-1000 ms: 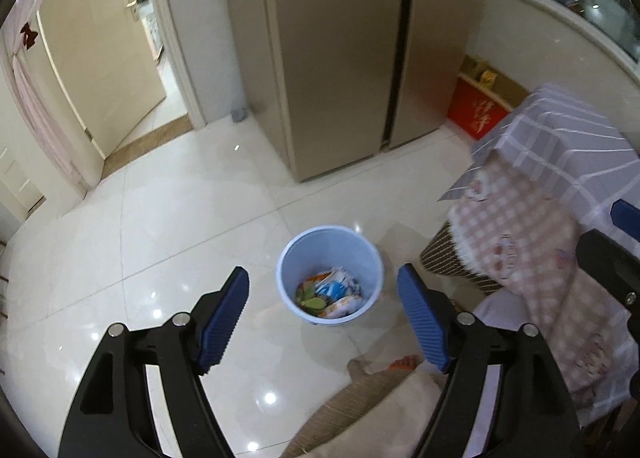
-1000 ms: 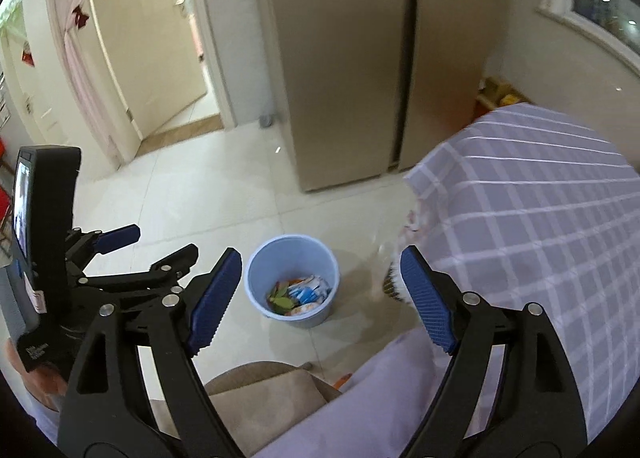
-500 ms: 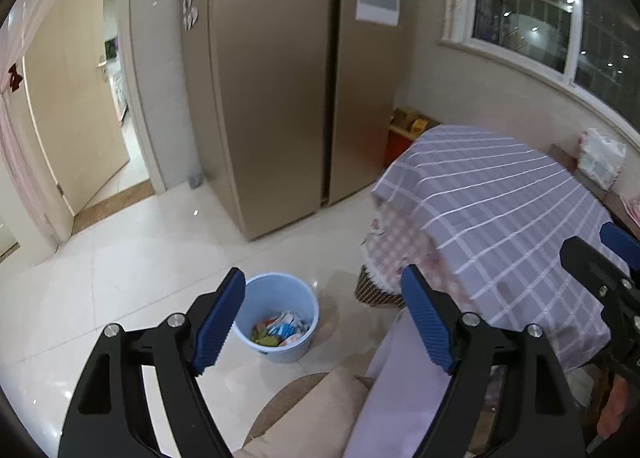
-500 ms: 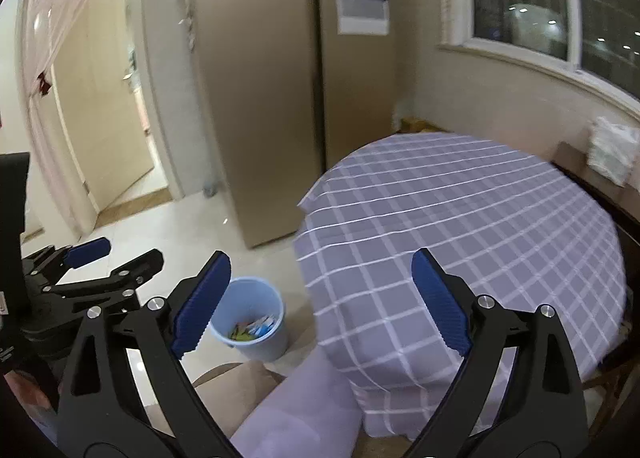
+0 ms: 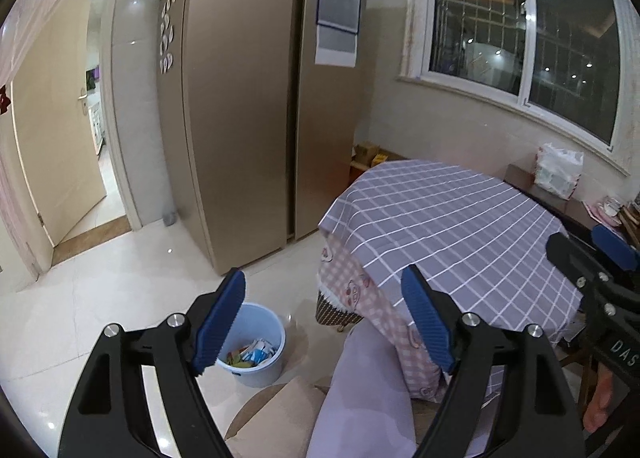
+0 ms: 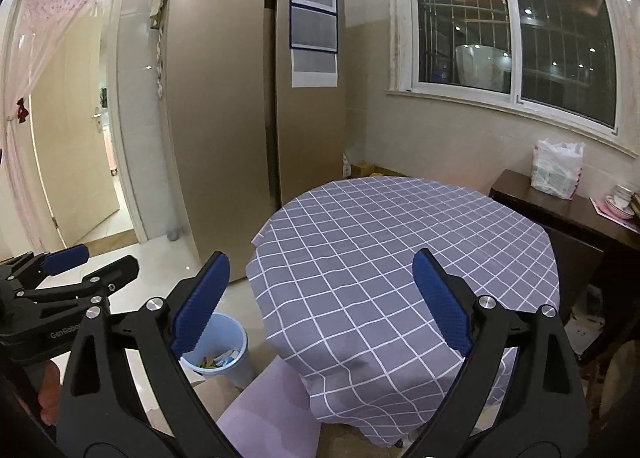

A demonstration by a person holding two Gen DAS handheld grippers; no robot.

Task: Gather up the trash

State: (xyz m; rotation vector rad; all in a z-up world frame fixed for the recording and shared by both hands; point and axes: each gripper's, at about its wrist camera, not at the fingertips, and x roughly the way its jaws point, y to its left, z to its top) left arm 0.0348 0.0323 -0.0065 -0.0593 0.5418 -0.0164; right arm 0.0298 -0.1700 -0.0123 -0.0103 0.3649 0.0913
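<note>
A light blue bin with colourful wrappers inside stands on the white tiled floor, left of a round table under a grey checked cloth. The bin also shows in the right wrist view. My left gripper is open and empty, raised above the bin. My right gripper is open and empty, over the near edge of the table cloth. No trash shows on the cloth.
A tall gold fridge stands behind the bin, with an open doorway to its left. A dark side table holds a white plastic bag under the window. A cushioned seat lies below my grippers.
Both grippers have lifted and tilted up from over the bin toward the table. The bin has slid down to the lower left of each view. Both stay open.
</note>
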